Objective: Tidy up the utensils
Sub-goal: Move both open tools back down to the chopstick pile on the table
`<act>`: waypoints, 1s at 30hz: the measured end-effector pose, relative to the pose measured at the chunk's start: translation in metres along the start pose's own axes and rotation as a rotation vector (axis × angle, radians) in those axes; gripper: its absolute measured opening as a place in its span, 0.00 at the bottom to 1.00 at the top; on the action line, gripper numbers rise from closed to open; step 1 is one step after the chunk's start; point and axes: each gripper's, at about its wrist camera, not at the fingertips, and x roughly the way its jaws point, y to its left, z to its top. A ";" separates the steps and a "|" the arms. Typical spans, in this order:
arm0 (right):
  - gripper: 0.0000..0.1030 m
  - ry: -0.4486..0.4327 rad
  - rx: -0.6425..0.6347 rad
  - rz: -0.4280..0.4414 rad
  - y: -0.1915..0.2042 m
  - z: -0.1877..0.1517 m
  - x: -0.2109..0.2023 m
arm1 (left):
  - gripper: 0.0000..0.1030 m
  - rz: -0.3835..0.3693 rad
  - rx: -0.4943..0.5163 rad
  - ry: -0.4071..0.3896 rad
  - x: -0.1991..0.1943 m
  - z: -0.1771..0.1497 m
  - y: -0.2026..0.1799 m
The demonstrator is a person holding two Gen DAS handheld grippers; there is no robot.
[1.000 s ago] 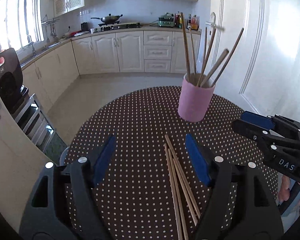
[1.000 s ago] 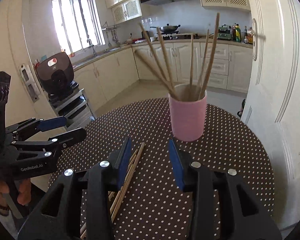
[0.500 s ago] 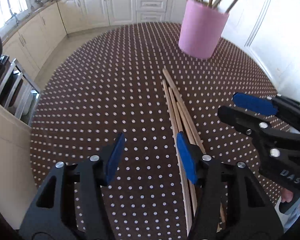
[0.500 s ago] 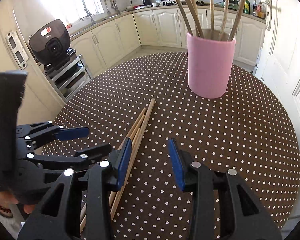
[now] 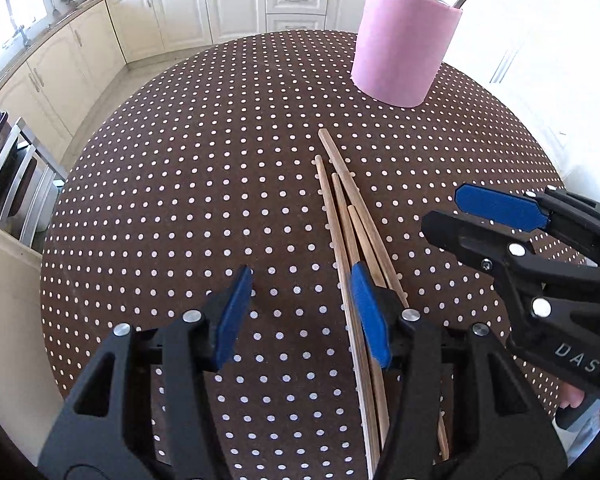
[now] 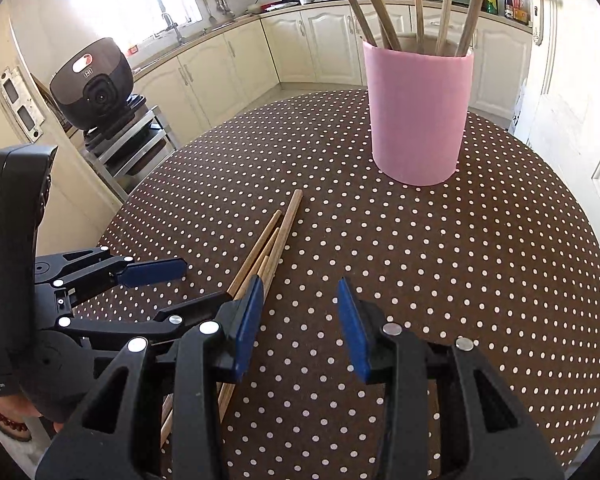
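Note:
Several wooden chopsticks (image 5: 346,216) (image 6: 278,232) lie in a loose bundle on the brown polka-dot table (image 5: 180,200). A pink cup (image 5: 404,44) (image 6: 418,116) stands behind them, upright, with several more chopsticks (image 6: 380,8) in it. My left gripper (image 5: 300,276) (image 6: 204,282) hovers low over the bundle's near half, open. Its right pad covers part of the bundle, and the leftmost stick runs just inside that pad. My right gripper (image 6: 300,284) (image 5: 440,208) is open just right of the bundle, with only tablecloth between its fingers.
A black cooker (image 6: 92,84) sits on a metal rack off the table's left side. Cream kitchen cabinets (image 5: 236,4) line the far wall and a white door (image 6: 572,120) stands at the right. The table's round edge curves close on the left.
Both grippers have sunk toward the table and tipped downward, so the bundle looks closer. The left jaws have narrowed. The chopsticks and cup have not moved.

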 end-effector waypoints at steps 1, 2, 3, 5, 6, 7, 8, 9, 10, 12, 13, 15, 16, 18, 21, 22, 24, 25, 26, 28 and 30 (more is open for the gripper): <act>0.35 0.005 -0.002 0.000 0.001 0.000 0.001 | 0.50 0.002 0.008 0.006 0.000 0.000 0.000; 0.35 0.010 -0.009 -0.004 0.002 0.001 0.002 | 0.50 0.005 0.016 0.009 0.001 0.001 0.000; 0.35 0.017 -0.015 -0.007 0.003 0.003 0.003 | 0.50 0.007 0.019 0.010 0.003 0.002 0.003; 0.35 0.032 -0.014 -0.007 0.005 0.006 0.008 | 0.50 0.004 0.019 0.014 0.004 0.001 0.005; 0.35 0.038 -0.012 -0.009 0.006 0.008 0.010 | 0.50 -0.001 0.016 0.015 0.003 0.001 0.005; 0.35 0.048 -0.011 -0.008 0.007 0.010 0.012 | 0.50 -0.007 0.014 0.015 0.003 0.001 0.007; 0.35 0.060 -0.008 -0.006 0.008 0.012 0.016 | 0.50 -0.011 0.013 0.015 0.003 0.002 0.008; 0.35 0.065 -0.007 -0.011 0.008 0.014 0.018 | 0.50 -0.014 0.013 0.015 0.004 0.002 0.009; 0.35 0.072 -0.011 -0.022 0.009 0.016 0.021 | 0.50 -0.018 0.013 0.014 0.001 -0.003 0.015; 0.35 0.085 -0.007 -0.023 0.011 0.020 0.026 | 0.50 -0.027 0.011 0.016 0.001 -0.002 0.019; 0.35 0.090 -0.008 -0.027 0.012 0.022 0.028 | 0.50 -0.034 0.007 0.017 0.001 -0.003 0.021; 0.35 0.101 -0.014 -0.037 0.014 0.025 0.033 | 0.50 -0.042 -0.005 0.018 0.003 -0.004 0.029; 0.35 0.105 -0.013 -0.038 0.015 0.026 0.035 | 0.50 -0.046 -0.008 0.019 0.003 -0.004 0.030; 0.35 0.114 -0.018 -0.061 0.016 0.029 0.041 | 0.50 -0.048 -0.010 0.020 0.002 -0.004 0.032; 0.35 0.128 -0.010 -0.071 0.014 0.032 0.048 | 0.50 -0.046 -0.007 0.021 0.003 -0.004 0.033; 0.35 0.129 -0.011 -0.078 0.014 0.033 0.050 | 0.50 -0.046 -0.007 0.022 0.004 -0.003 0.033; 0.35 0.130 -0.019 -0.091 0.014 0.035 0.053 | 0.46 -0.033 -0.002 0.026 0.005 -0.001 0.034; 0.35 0.132 -0.019 -0.095 0.015 0.036 0.053 | 0.44 -0.009 0.007 0.025 0.007 0.002 0.031; 0.33 0.135 -0.021 -0.100 0.015 0.037 0.054 | 0.44 -0.002 0.011 0.025 0.007 0.003 0.030; 0.31 0.137 -0.029 -0.107 0.017 0.040 0.057 | 0.43 -0.004 0.003 0.029 0.009 0.005 0.031; 0.29 0.142 -0.033 -0.114 0.018 0.041 0.059 | 0.41 0.001 0.000 0.031 0.010 0.006 0.033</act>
